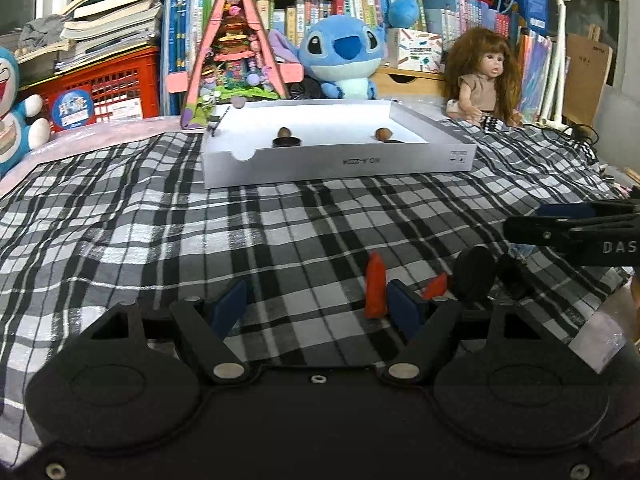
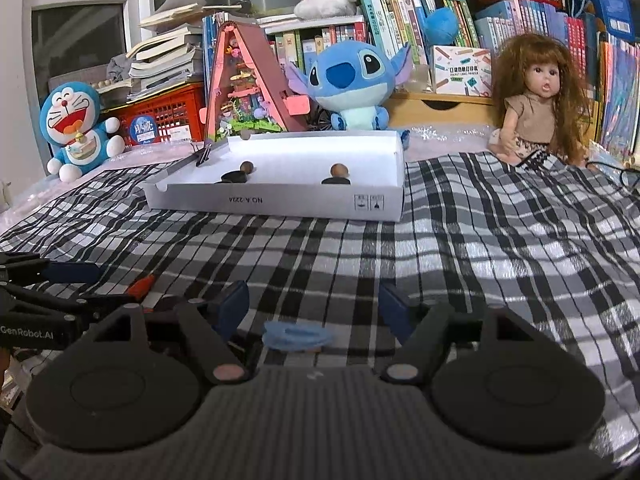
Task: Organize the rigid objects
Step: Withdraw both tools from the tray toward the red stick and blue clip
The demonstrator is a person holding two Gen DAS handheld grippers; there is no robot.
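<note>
My left gripper [image 1: 316,306] is open low over the checked cloth [image 1: 280,240]. An upright orange-red piece [image 1: 376,292] stands just inside its right pad, not pressed. A second orange piece [image 1: 434,284] and two black discs [image 1: 474,276] lie to the right of that pad. My right gripper [image 2: 314,308] is also open, with a flat blue piece [image 2: 298,336] lying on the cloth between its fingers, near their base. A white tray [image 1: 336,160] farther back holds two brown-headed figures on black bases [image 1: 286,136] [image 1: 384,134]. Each gripper shows at the edge of the other's view.
Behind the tray stand a pink triangular toy house [image 1: 232,52], a blue plush [image 1: 340,52], a doll [image 1: 486,76], a red crate [image 1: 104,88] and shelves of books. A second blue-and-white plush [image 2: 76,128] sits at the far left.
</note>
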